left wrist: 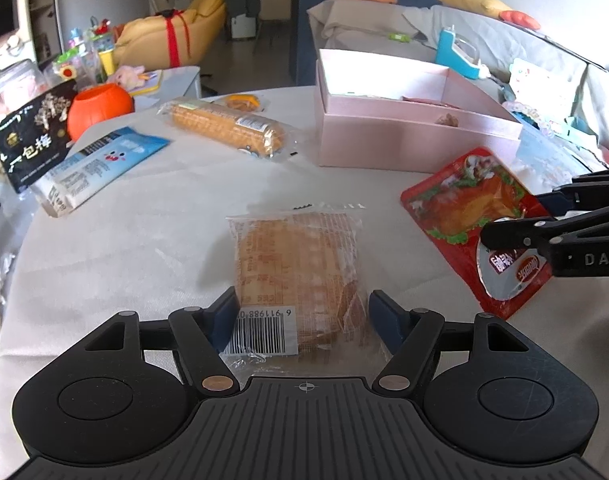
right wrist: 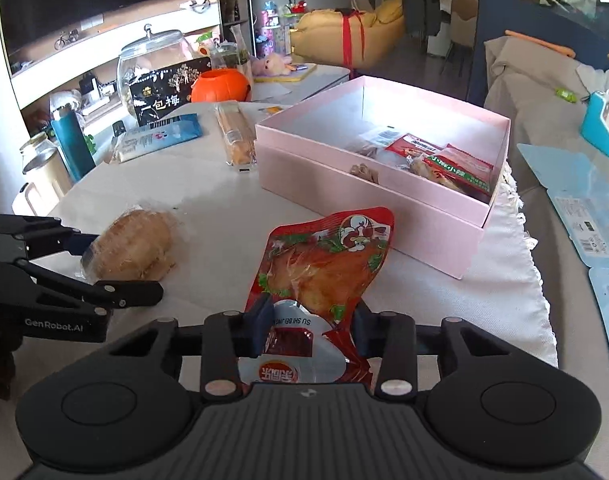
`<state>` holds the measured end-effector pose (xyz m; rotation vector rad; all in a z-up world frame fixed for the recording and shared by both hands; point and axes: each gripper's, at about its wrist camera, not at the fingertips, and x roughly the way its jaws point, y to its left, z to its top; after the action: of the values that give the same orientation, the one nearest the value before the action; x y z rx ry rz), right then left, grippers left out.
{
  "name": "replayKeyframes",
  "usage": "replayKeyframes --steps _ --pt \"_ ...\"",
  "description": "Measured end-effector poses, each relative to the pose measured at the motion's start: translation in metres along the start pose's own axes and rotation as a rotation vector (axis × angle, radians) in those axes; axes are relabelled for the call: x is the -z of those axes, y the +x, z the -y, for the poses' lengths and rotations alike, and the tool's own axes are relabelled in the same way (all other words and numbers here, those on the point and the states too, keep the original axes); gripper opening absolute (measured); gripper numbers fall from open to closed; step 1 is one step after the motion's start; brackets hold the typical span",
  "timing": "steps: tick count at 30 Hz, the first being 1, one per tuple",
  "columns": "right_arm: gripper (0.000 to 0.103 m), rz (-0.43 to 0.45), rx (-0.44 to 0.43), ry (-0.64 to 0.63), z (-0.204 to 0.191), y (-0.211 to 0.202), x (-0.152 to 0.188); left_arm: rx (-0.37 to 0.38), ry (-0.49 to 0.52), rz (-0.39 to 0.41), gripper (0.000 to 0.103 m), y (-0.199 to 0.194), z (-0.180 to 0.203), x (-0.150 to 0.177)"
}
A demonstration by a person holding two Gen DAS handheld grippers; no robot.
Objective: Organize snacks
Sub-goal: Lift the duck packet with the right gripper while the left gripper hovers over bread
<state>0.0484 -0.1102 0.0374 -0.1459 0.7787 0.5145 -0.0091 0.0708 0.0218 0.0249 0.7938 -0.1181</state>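
Right fingers (right wrist: 310,330) clamped on red chicken packet (right wrist: 324,264); left fingers (left wrist: 302,318) (spread wide) astride bread packet (left wrist: 296,268).

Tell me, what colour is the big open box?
Pale pink box, white inside; clearest in the right wrist view.

Pale pink box (right wrist: 368,216); red pouch (right wrist: 324,264) printed with an orange drumstick and green leaves; clear bread wrapper (left wrist: 300,276) with a black-and-white barcode; orange pumpkin pot (left wrist: 98,106); blue-and-white packet (left wrist: 100,164).
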Motion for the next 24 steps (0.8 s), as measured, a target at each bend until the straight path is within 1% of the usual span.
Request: replayKeyframes --steps 1,2,3,5,6,9,10,13,16,19,21,24 --pt "0.045 0.003 0.013 -0.008 -0.001 0.001 0.001 0.0 0.001 0.0 0.074 0.0 0.0 0.0" --pt "0.056 0.009 0.046 -0.01 -0.001 0.003 0.003 0.0 0.0 0.0 0.074 0.0 0.0 0.0" --pt "0.069 0.017 0.091 -0.007 -0.001 0.004 0.004 0.0 0.001 -0.001 0.074 0.0 0.0 0.0" --pt "0.076 0.05 0.167 -0.007 -0.003 0.0 0.007 -0.002 0.002 0.0 0.074 0.001 0.0 0.0" --pt "0.076 0.057 0.168 -0.003 -0.004 -0.002 0.008 -0.004 0.002 0.0 0.074 0.001 0.0 0.0" --pt "0.077 0.043 0.115 0.044 -0.007 -0.005 0.011 -0.006 0.002 0.001 0.075 0.001 0.001 0.0" --pt "0.077 0.039 0.113 0.046 -0.009 -0.003 0.011 -0.006 0.003 0.001 0.075 0.0 0.001 0.001" --pt "0.08 0.028 0.109 0.021 -0.019 0.009 0.013 -0.003 0.001 -0.001 0.075 0.0 0.0 0.0" --pt "0.084 0.018 0.073 0.014 -0.019 0.016 0.011 -0.004 -0.005 -0.003 0.075 0.0 0.0 -0.001" --pt "0.088 -0.016 0.025 0.067 -0.01 0.024 0.007 -0.005 -0.005 -0.001 0.075 0.0 0.001 0.0" --pt "0.089 -0.011 0.023 0.082 -0.011 0.026 0.006 -0.005 -0.004 -0.001 0.075 0.0 0.001 0.0" --pt "0.089 -0.019 0.057 0.053 -0.018 0.025 0.001 -0.002 -0.003 0.0 0.075 0.0 0.001 0.0"
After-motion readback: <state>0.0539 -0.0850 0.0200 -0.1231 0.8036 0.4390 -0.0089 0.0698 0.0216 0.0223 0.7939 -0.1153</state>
